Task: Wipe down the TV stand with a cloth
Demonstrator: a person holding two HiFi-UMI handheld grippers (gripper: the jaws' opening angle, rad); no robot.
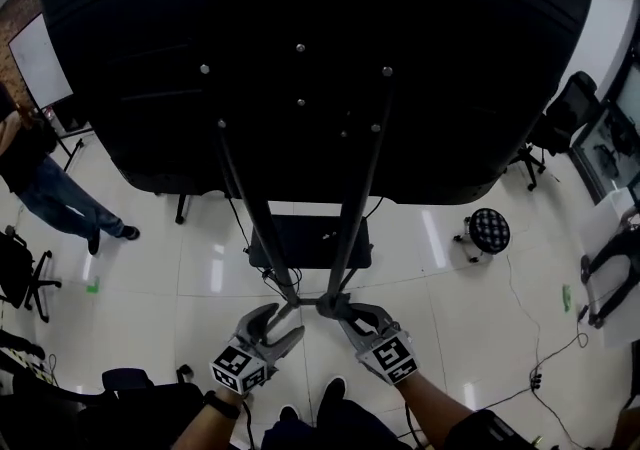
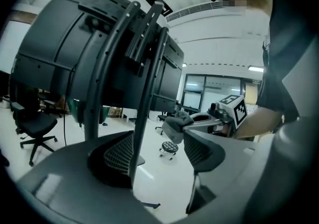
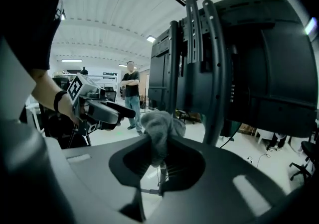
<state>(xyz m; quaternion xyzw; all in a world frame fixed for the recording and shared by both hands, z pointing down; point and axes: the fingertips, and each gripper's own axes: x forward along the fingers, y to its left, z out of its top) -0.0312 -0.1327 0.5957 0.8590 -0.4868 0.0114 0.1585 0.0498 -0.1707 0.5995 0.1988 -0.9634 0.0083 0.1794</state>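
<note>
Scene: The black back of a TV (image 1: 300,28) on its TV stand (image 1: 352,213) is seen from above, with both hand-held grippers brought up to the twin uprights.
Right gripper: The right gripper (image 3: 157,156) is closed on a grey cloth (image 3: 158,126), gripped at its middle so that a loose wad stands ahead of the jaws.
Cloth position: One upright rises just ahead and to the right of the wad. Whether they touch cannot be told.
Left gripper: The left gripper (image 2: 159,151) is held wide apart and clamps nothing. The other upright passes between its jaws, close against the left pad.
Cloth handling: The cloth is judged light, soft and limp, and likely to wrap around a tube. A firm pinch near its centre is advised so that it is not dragged out.
Stand handling: The uprights are judged stiff, smooth and perhaps slippery, and top-heavy under the TV. Any steadying is best done on an upright, not on the panel.
Background: A person (image 3: 132,93) is seen well beyond the left gripper.
</note>
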